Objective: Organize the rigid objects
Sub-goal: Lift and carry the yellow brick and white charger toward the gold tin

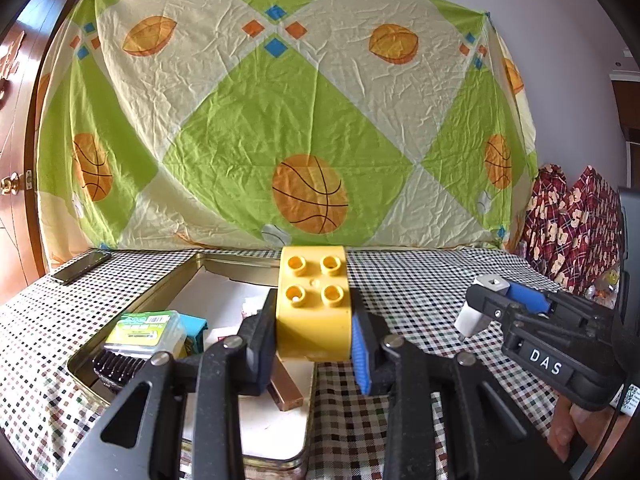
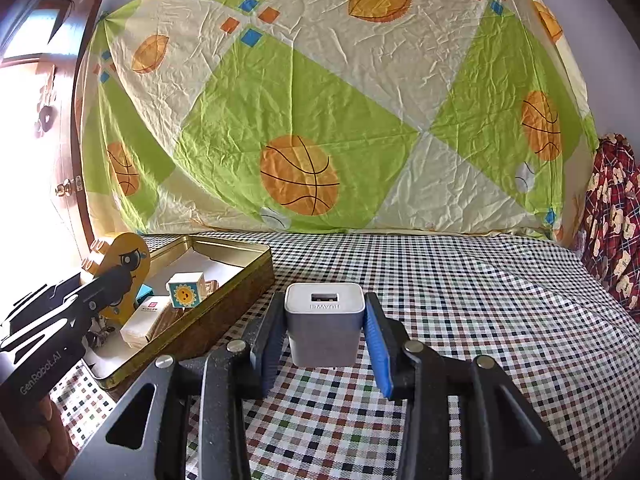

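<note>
My left gripper [image 1: 314, 322] is shut on a yellow toy brick [image 1: 314, 304] with four studs, held above the right edge of an open gold tin [image 1: 168, 284]. The same brick [image 2: 124, 268] and left gripper [image 2: 102, 286] show at the left of the right wrist view, over the tin [image 2: 240, 276]. My right gripper [image 2: 324, 324] is shut on a white USB charger [image 2: 324, 322], held above the checked cloth to the right of the tin. It also shows in the left wrist view [image 1: 486, 304] with the charger [image 1: 476, 312].
The tin holds a green box [image 1: 146, 332], a black comb-like piece [image 1: 118, 364], a copper bar [image 1: 286, 386], a sun-faced cube [image 2: 185, 290] and a white box [image 2: 146, 320]. A dark phone [image 1: 80, 266] lies at far left. A sheet [image 1: 280, 120] hangs behind; red cloth [image 1: 572, 216] is at right.
</note>
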